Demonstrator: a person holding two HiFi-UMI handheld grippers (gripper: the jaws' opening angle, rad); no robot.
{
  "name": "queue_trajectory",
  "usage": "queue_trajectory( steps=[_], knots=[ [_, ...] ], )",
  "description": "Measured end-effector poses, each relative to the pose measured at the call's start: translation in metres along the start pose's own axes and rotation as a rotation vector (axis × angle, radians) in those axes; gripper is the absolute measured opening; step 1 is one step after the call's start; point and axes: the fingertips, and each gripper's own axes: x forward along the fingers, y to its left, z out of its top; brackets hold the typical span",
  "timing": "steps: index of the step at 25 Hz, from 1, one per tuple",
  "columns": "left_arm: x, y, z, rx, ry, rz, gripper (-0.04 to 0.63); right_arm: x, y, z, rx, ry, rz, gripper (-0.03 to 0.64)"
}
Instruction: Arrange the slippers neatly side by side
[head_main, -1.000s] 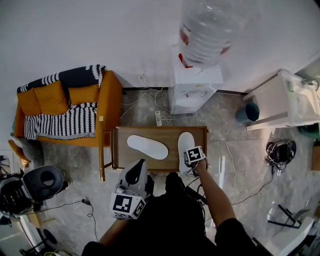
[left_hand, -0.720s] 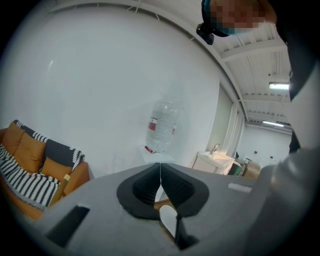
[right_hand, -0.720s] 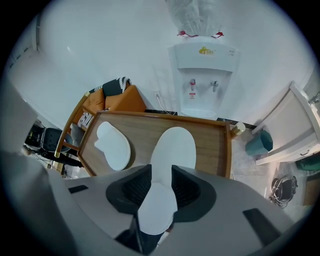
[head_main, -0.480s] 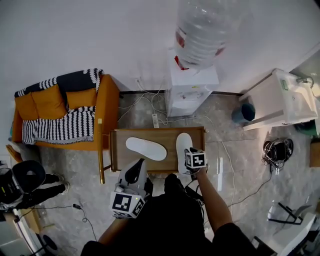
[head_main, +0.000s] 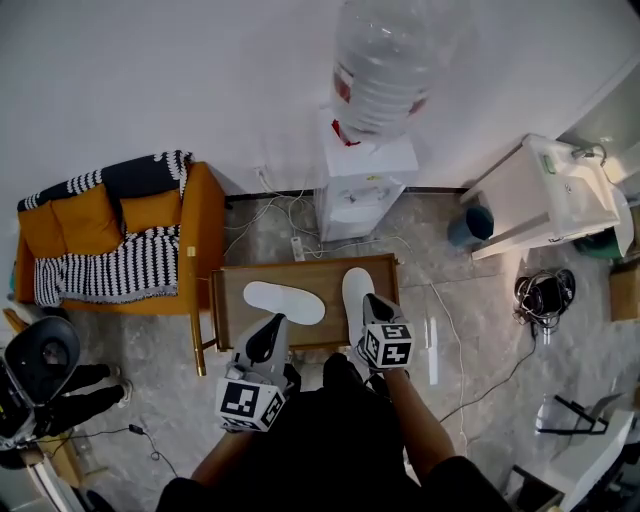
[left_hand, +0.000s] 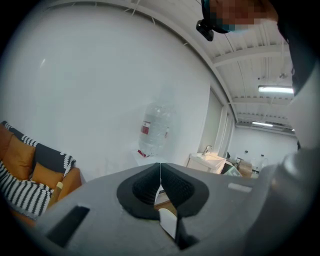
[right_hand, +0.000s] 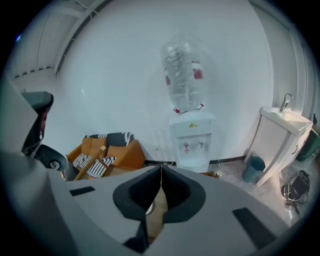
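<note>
Two white slippers lie on a small wooden desk (head_main: 331, 282). The left slipper (head_main: 284, 302) lies slanted across the left half, clear of both the left edge and the far edge. The right slipper (head_main: 356, 290) runs lengthwise along the right edge with its far end close to the far right corner. A strip of bare wood separates the two. The left gripper (head_main: 271, 325) hangs over the near edge, just short of the left slipper, its fingers (left_hand: 145, 187) clenched together with nothing between them. The right gripper (head_main: 371, 301) hangs over the near end of the right slipper; its fingers (right_hand: 177, 192) are also clenched on nothing, and I cannot tell whether they touch the slipper. An orange sofa (head_main: 195, 225) stands just beside the desk's left edge, and a water dispenser (head_main: 362, 190) stands beyond the far edge among loose cables (head_main: 270, 215). The floor (head_main: 470, 300) to the right of the desk lies open as far as a white sink cabinet (head_main: 530, 200).
</note>
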Motion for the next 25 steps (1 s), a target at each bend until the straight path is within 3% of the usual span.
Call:
queue_trajectory(
  steps=[7, 11, 21, 25],
  knots=[
    [-0.002, 0.004, -0.009, 0.042, 0.026, -0.009, 0.017, -0.056, 0.035, 0.045, -0.001, -0.197, 0.039, 0.012],
    [0.005, 0.012, -0.028, 0.118, 0.074, -0.014, 0.017, -0.075, 0.050, 0.058, 0.001, -0.260, 0.067, 0.012],
    [0.022, 0.027, -0.116, 0.276, 0.276, -0.117, 0.017, -0.087, 0.062, 0.054, 0.010, -0.300, 0.098, 0.012],
    [0.031, 0.042, -0.171, 0.402, 0.428, -0.168, 0.017, -0.086, 0.065, 0.051, 0.019, -0.291, 0.111, 0.012]
  ],
)
